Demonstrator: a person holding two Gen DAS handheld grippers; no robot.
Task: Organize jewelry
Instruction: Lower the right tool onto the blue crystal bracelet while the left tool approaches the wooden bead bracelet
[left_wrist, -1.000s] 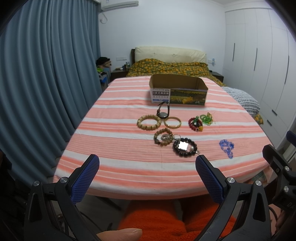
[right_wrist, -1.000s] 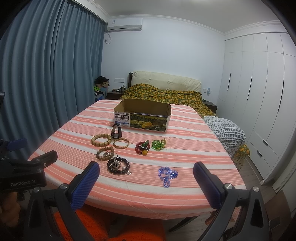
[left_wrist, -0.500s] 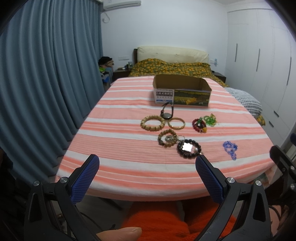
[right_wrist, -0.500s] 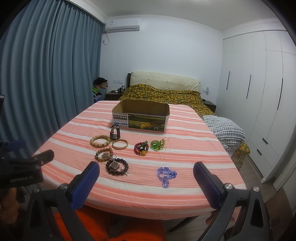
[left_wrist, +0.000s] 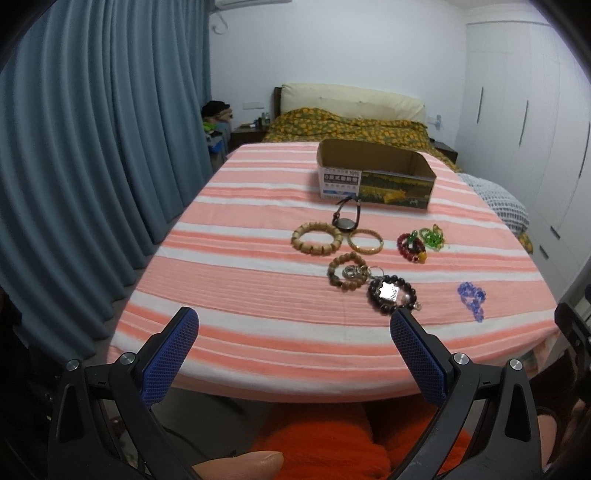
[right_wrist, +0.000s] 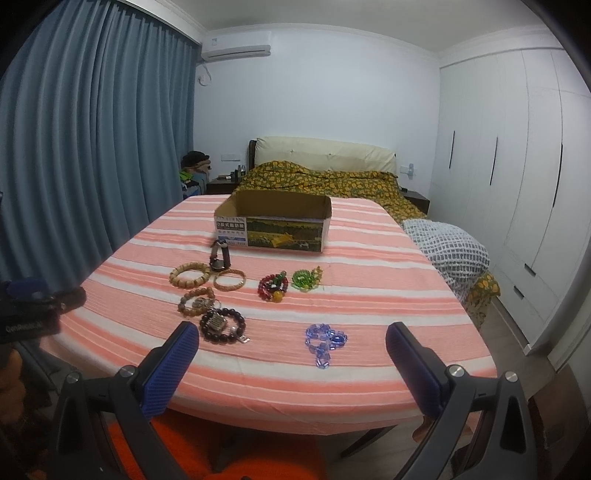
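Note:
Several bracelets lie on the striped tablecloth: a pale wooden bead bracelet, a gold bangle, a watch, a red bead bracelet, a green one, a brown bead one, a dark bead one and a blue one. An open cardboard box stands behind them. My left gripper is open and empty over the near table edge. My right gripper is open and empty, just short of the blue bracelet.
Blue curtains hang along the left. A bed stands behind the table and white wardrobes line the right wall. An orange seat is below the near edge. The left gripper shows at the left of the right wrist view.
Both grippers have moved forward and a little closer to the table; the jewelry looks larger. Both stay open. Nothing on the table has moved.

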